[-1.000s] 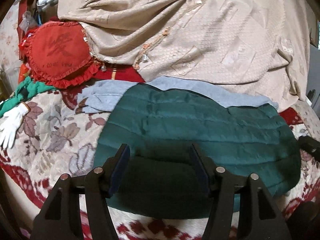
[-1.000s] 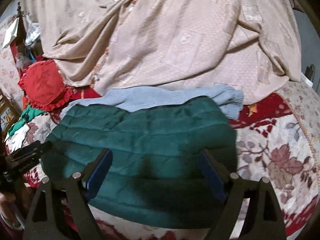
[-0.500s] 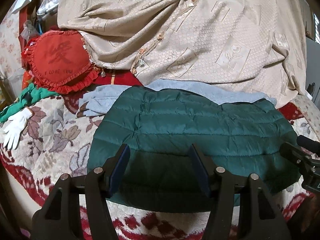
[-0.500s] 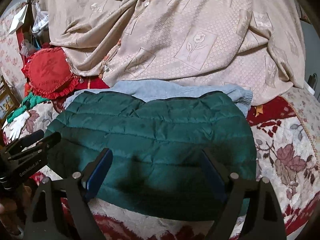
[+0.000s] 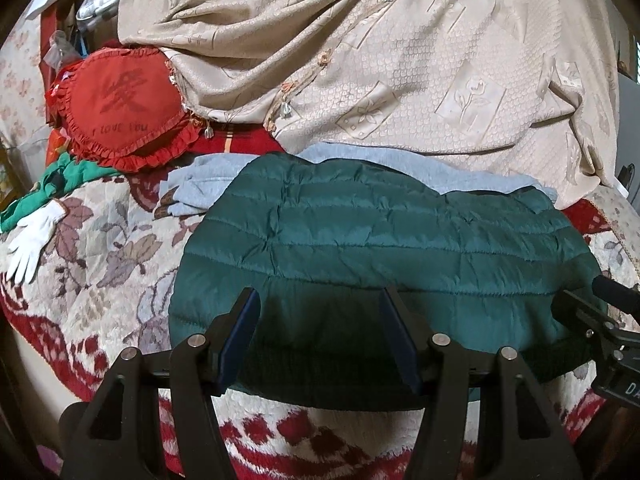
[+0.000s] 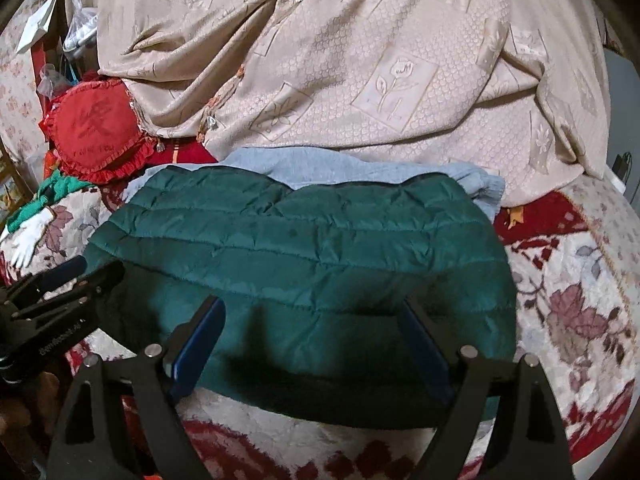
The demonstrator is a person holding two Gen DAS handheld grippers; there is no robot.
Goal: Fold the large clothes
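A dark green quilted jacket (image 5: 380,248) lies folded flat on the floral bed cover (image 5: 100,248); it also shows in the right wrist view (image 6: 304,264). A light blue garment (image 5: 200,192) lies under its far edge, also in the right wrist view (image 6: 304,164). My left gripper (image 5: 320,312) is open and empty, above the jacket's near hem. My right gripper (image 6: 316,320) is open and empty over the near hem too. Each gripper shows at the edge of the other's view: the right gripper (image 5: 600,320) and the left gripper (image 6: 60,284).
A beige patterned blanket (image 5: 380,60) is heaped behind the clothes. A red heart cushion (image 5: 120,104) lies at the back left. A bright green cloth (image 5: 64,180) and a white glove (image 5: 32,236) lie at the left. The bed's front edge is just below the grippers.
Both grippers have drawn back and up from the jacket, so more of it shows. Both stayed open. The jacket has not moved.
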